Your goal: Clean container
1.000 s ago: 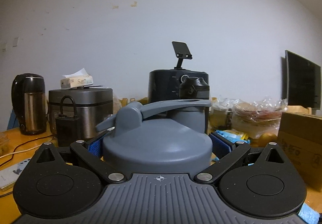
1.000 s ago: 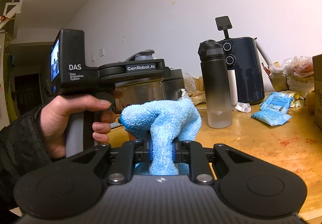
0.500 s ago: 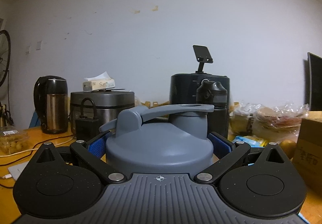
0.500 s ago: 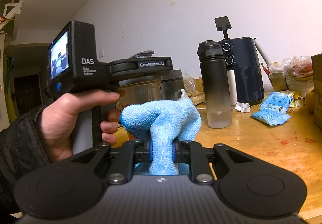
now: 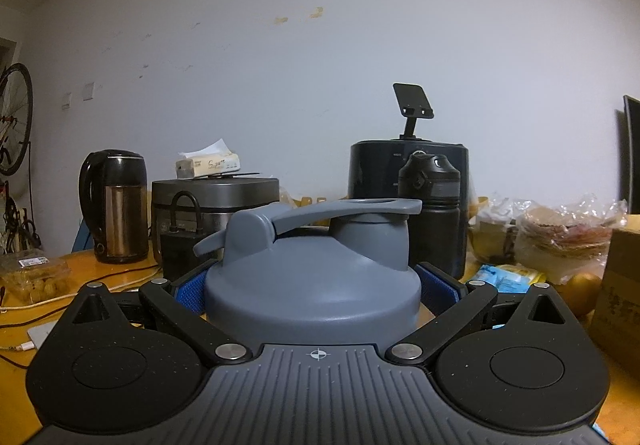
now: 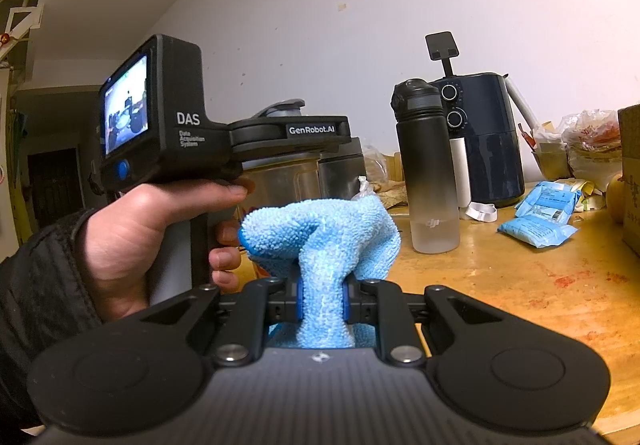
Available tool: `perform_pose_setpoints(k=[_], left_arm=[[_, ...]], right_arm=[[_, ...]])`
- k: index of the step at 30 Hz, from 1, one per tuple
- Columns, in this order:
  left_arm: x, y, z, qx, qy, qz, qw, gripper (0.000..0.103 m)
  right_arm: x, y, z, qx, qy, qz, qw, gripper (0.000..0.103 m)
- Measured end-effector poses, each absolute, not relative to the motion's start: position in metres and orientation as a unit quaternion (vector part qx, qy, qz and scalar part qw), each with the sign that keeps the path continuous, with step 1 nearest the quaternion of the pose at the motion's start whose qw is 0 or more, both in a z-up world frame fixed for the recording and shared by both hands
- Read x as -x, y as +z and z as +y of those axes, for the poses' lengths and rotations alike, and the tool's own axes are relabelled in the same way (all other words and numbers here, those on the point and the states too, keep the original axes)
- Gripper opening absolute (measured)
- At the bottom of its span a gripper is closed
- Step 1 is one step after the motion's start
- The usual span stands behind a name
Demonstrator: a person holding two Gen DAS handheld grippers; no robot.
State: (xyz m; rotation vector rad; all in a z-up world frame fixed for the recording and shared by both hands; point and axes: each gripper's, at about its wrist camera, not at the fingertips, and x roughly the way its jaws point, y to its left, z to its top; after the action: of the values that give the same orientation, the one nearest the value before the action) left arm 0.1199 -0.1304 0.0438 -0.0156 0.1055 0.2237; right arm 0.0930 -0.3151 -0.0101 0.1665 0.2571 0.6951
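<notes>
A container with a grey flip-top lid (image 5: 312, 285) sits between the blue pads of my left gripper (image 5: 314, 287), which is shut on it just below the lid. In the right wrist view a hand (image 6: 140, 229) holds that gripper's handle, and the container's cloudy clear body (image 6: 280, 181) shows under it, held above the table. My right gripper (image 6: 322, 301) is shut on a bunched light-blue microfibre cloth (image 6: 320, 229). The cloth stands just right of the hand and in front of the container, apart from it.
On the wooden table (image 6: 520, 285) stand a black-and-clear bottle (image 6: 428, 165), a dark air fryer (image 6: 480, 141) and blue packets (image 6: 540, 221). A kettle (image 5: 114, 205), a rice cooker (image 5: 224, 201) and cables (image 5: 60, 297) are at the left, a cardboard box (image 5: 620, 285) at the right.
The left gripper with the container has swung to the left, so its screen now faces the right camera more. The right gripper and cloth have stayed still.
</notes>
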Motion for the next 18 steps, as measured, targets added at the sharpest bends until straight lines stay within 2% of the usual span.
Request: perform_pose_setpoints(k=[2, 3, 18], left_arm=[[-0.12, 0.044, -0.13, 0.005, 0.114, 0.052, 0.992, 0.101], [-0.12, 0.044, -0.131, 0.004, 0.115, 0.053, 0.992, 0.095], [-0.117, 0.042, -0.12, 0.002, 0.078, 0.046, 0.996, 0.095]], right_arm=[[-0.093, -0.01, -0.315, -0.082, 0.339, 0.126, 0.929, 0.014], [-0.093, -0.01, -0.315, -0.081, 0.339, 0.127, 0.929, 0.014], [-0.096, -0.011, -0.313, -0.083, 0.339, 0.13, 0.928, 0.014]])
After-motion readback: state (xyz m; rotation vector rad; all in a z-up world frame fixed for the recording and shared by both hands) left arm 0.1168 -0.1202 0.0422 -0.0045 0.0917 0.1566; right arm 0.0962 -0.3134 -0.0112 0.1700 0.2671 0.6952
